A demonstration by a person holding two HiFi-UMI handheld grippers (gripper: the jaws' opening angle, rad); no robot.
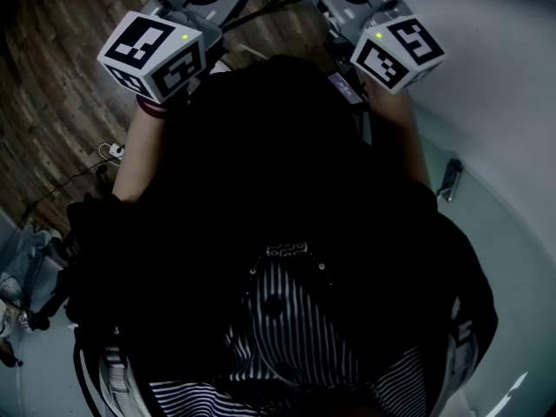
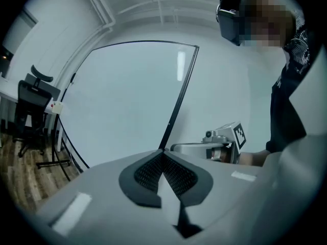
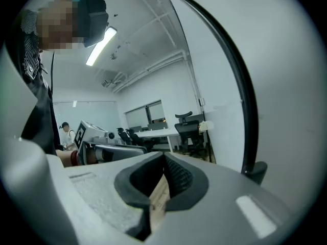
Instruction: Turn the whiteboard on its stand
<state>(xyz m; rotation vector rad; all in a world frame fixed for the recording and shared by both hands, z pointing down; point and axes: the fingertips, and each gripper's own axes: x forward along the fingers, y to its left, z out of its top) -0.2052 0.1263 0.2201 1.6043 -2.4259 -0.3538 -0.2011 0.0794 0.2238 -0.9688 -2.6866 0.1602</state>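
The whiteboard (image 2: 127, 96) fills the middle of the left gripper view, white with a thin dark frame (image 2: 180, 93). That frame edge runs down to the tips of my left gripper (image 2: 162, 154), whose jaws are shut; I cannot see it pinched between them. My right gripper (image 3: 164, 157) is shut on nothing, and the board's dark frame (image 3: 237, 80) and a bracket (image 3: 255, 171) stand just to its right. In the head view only the two marker cubes (image 1: 152, 50) (image 1: 395, 50) show, with the white board surface (image 1: 495, 102) to the right.
A black office chair (image 2: 30, 106) and a dark stand foot (image 2: 51, 162) sit on the wooden floor at the left. Desks and chairs (image 3: 186, 126) stand farther back. A person (image 3: 65, 129) is in the distance. Cables (image 1: 109, 150) lie on the floor.
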